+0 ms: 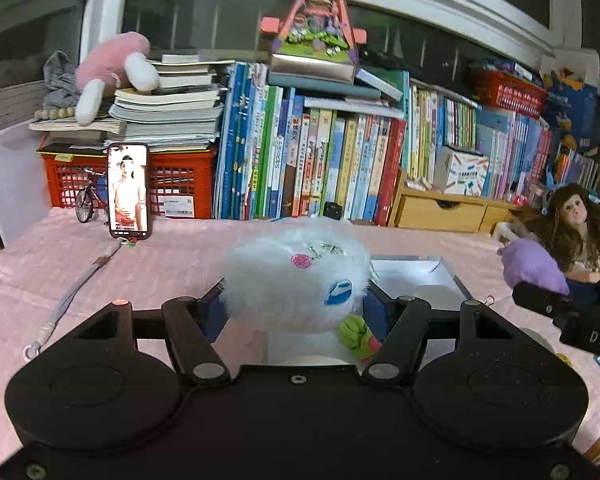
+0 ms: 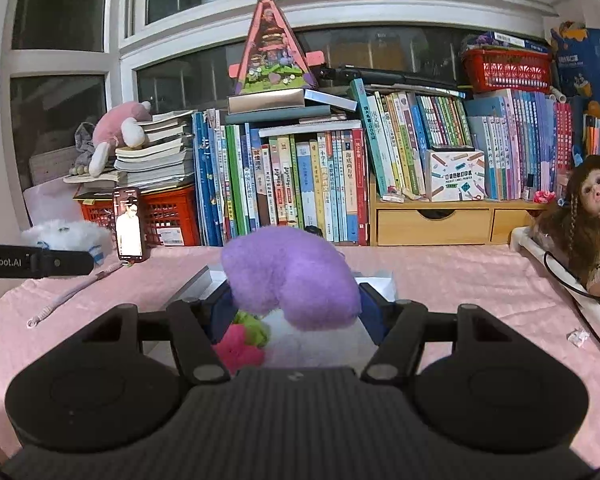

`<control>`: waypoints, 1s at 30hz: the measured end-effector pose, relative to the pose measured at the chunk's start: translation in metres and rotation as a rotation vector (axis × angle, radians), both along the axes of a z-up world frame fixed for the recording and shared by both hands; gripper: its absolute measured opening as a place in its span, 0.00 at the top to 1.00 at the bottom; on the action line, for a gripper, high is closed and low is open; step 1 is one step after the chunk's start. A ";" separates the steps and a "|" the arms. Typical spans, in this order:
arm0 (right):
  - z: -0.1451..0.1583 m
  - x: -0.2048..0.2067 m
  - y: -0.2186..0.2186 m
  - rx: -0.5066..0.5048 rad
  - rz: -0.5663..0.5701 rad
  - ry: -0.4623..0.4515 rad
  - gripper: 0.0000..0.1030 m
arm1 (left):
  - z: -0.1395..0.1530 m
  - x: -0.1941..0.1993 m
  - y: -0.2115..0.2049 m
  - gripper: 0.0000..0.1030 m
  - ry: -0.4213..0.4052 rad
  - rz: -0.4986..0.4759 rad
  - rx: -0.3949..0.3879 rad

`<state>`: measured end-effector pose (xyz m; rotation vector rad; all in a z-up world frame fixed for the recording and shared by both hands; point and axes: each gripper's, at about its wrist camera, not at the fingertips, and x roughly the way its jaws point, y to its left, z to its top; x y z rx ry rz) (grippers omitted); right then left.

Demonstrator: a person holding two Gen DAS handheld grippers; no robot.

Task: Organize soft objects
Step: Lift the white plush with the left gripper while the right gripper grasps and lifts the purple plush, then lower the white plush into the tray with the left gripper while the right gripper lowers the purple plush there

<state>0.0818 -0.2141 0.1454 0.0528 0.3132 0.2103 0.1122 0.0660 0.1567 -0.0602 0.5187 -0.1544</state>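
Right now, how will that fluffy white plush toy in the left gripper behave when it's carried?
The fluffy white plush toy probably squashes rather than slips: its fur bulges past the left gripper. It looks light for its size. Its green and pink part dangles, so it may swing.

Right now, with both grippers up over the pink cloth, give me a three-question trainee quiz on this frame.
1. True or false: the left gripper is shut on the white fluffy toy.
2. What does the right gripper hold? A) the doll B) the purple plush C) the phone
3. Fill in: the phone stands propped against a red ____.

Key: 1 true. 2 B, the purple plush. 3 crate; the doll sits untouched at the table's right edge.
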 end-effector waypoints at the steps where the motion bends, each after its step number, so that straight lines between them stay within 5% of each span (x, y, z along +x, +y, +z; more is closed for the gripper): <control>1: 0.002 0.005 -0.002 0.000 0.005 0.013 0.35 | 0.001 0.006 -0.003 0.37 0.012 -0.006 0.009; 12: 0.015 0.063 0.009 -0.041 0.064 0.189 0.35 | -0.009 0.074 -0.024 0.37 0.230 -0.054 -0.048; 20: 0.003 0.112 0.021 0.113 0.113 0.401 0.35 | -0.034 0.115 -0.029 0.37 0.357 -0.034 -0.075; 30: -0.018 0.158 0.031 0.246 0.073 0.549 0.35 | -0.061 0.144 -0.021 0.37 0.477 -0.013 -0.157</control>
